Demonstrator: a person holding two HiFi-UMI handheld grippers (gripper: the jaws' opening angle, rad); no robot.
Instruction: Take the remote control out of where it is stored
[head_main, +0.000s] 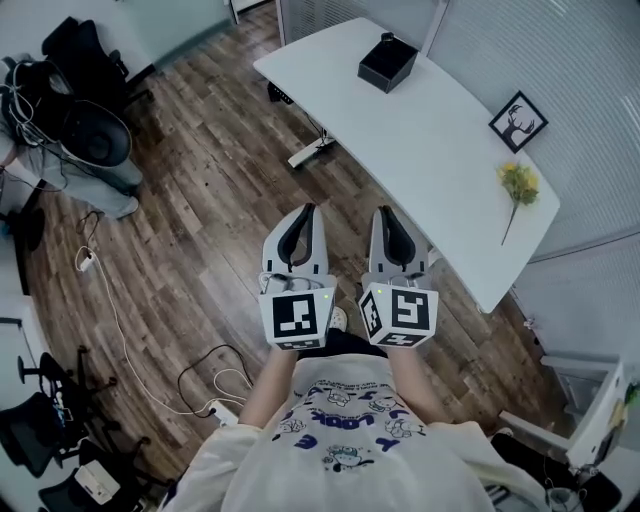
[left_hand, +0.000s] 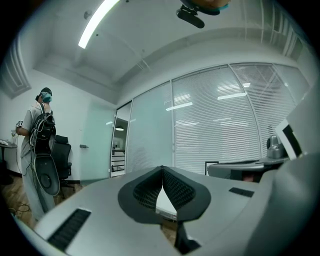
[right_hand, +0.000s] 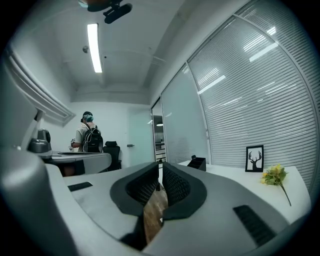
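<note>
the left gripper (left_hand: 162, 169) has its jaws brought together tip to tip. only a narrow gap shows lower down between the ribbed pads, and nothing is caught in it. the right gripper (right_hand: 160, 165) looks the same: tips meeting and empty, with the wood floor (head_main: 200, 230) showing through the gap beneath. the person holds both side by side at chest height, well above the floor, pointing towards the white desk (head_main: 430, 150). this looks like a carrying pose, closed because nothing is within reach to grasp.

out on the desk, well apart from both grippers, a black open-topped box (head_main: 388, 62) sits near the far end. a small dark thing stands up from its top. it is probably the remote control, upright in its storage place, but it is too small to be sure. by this reading the task has not started, and the person would need to move closer to the desk and open one gripper.

nearer along the desk's wall side, a framed deer picture (head_main: 518, 121) stands upright and a sprig of yellow flowers (head_main: 519, 185) lies flat.

count: two grippers, one desk, one box, one picture, one flower sprig. one other person wearing a backpack (right_hand: 90, 137) stands off across the room, near loose cables (head_main: 120, 320) on the floor.
</note>
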